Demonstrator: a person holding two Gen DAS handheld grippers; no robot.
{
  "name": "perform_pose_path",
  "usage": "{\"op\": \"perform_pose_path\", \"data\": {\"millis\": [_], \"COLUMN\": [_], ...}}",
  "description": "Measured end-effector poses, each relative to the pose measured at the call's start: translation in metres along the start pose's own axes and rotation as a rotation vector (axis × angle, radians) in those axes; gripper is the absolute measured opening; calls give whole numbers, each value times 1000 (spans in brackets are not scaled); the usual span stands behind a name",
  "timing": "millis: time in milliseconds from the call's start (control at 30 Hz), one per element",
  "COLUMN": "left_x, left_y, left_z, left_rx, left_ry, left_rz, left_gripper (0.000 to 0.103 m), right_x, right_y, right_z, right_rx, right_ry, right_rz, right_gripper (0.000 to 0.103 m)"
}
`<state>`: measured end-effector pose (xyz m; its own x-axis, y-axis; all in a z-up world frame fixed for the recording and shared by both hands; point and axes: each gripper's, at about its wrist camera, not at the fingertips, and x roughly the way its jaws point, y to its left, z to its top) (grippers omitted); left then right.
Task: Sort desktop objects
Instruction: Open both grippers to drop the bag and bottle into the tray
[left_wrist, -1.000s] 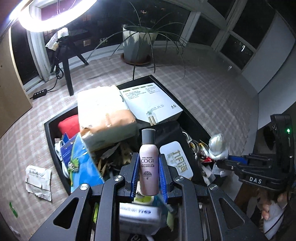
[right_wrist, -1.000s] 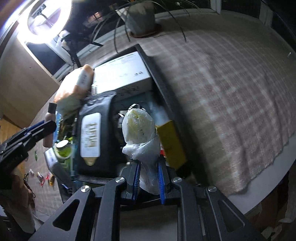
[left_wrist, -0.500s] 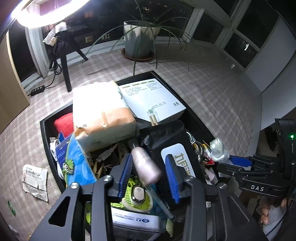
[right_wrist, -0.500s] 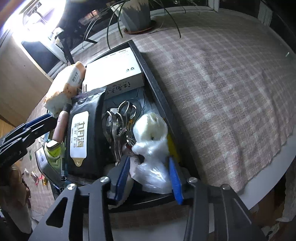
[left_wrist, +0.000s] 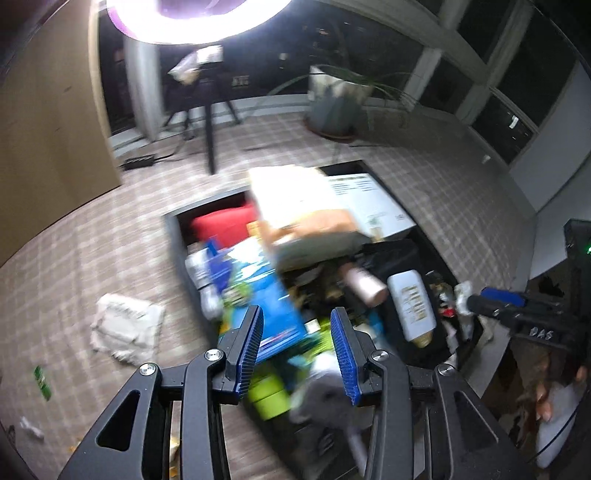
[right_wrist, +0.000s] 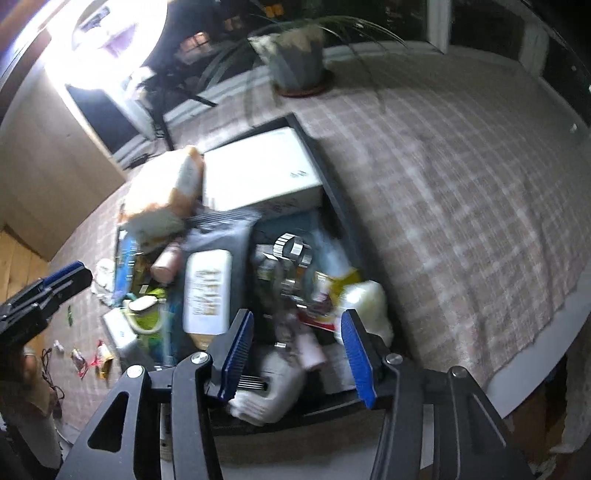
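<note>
Both claws hang released and empty over a crowded black tray (right_wrist: 334, 155) on the checked desk (right_wrist: 461, 192), the left claw (left_wrist: 297, 349) and right claw (right_wrist: 297, 354) having just opened, with the pink bottle (left_wrist: 364, 284) lying among the clutter.

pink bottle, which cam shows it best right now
The left wrist view: the pink bottle lies in the tray, most of its body visible, though blurred. The right wrist view shows it smaller, near the picture's left, partly tucked under a packet.
</note>
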<state>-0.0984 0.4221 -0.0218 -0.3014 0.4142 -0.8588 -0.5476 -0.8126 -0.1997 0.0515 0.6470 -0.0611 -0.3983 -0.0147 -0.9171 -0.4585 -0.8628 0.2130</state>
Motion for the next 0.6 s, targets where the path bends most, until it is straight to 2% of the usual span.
{"op": "perform_pose_path", "data": {"millis": [300,400,600], "left_x": [-38,-52,-67], "left_y": [100,140,208], "left_z": [-54,-83,-132], "left_rx": [-123,-178,-304], "left_ry": [1,14,51], "left_rz": [121,173,230], "left_gripper": [41,41,41], "right_x": [-2,1,13], "right_y": [102,141,220], "right_z": [-1,-10,-34], "right_rx": [-220,-302,-482], "right_ry": [-23,-4,53], "right_rz": [55,104,168], "right_gripper": [45,45,46]}}
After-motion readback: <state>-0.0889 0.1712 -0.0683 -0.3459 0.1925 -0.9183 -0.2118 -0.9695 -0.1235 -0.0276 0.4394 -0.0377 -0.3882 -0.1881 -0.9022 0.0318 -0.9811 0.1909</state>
